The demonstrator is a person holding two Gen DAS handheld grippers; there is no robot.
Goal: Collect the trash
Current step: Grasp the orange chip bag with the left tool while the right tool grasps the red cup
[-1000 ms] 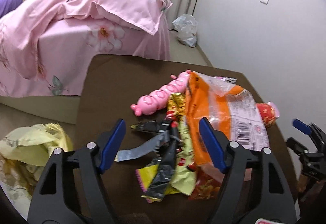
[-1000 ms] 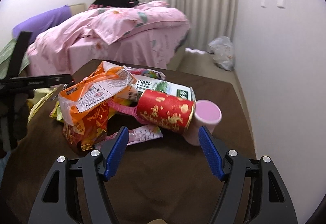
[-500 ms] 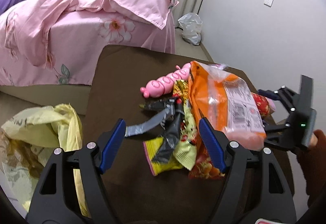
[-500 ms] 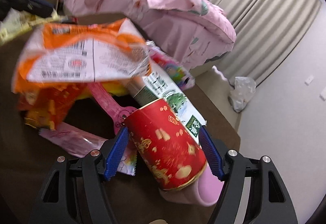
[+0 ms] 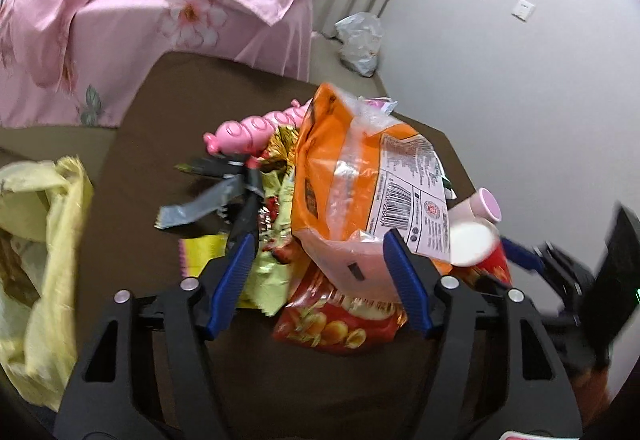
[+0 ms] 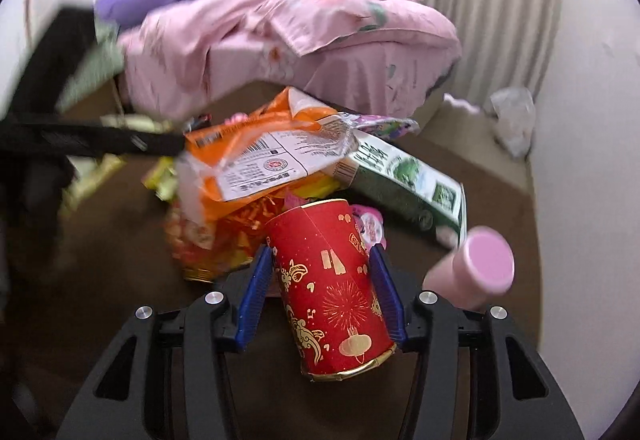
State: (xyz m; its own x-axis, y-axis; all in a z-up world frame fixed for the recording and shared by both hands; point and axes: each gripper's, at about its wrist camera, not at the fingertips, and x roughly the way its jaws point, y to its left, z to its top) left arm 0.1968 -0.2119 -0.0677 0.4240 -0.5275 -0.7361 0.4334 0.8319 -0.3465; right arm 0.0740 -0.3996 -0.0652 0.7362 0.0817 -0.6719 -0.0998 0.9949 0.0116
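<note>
A pile of trash lies on a brown table. My right gripper is shut on a red paper cup with gold print, its fingers pressed on both sides. The cup's white mouth also shows in the left wrist view. My left gripper is open over the near edge of the pile, its fingers on either side of an orange snack bag and a red snack wrapper. A pink bottle lies right of the cup.
A green-and-white carton, yellow and black wrappers and a pink toy lie in the pile. A yellow plastic bag hangs left of the table. A pink-covered bed stands behind. A white bag sits by the wall.
My right gripper has closed around the red cup and tilted it up. My left gripper has moved forward and right over the orange bag.
</note>
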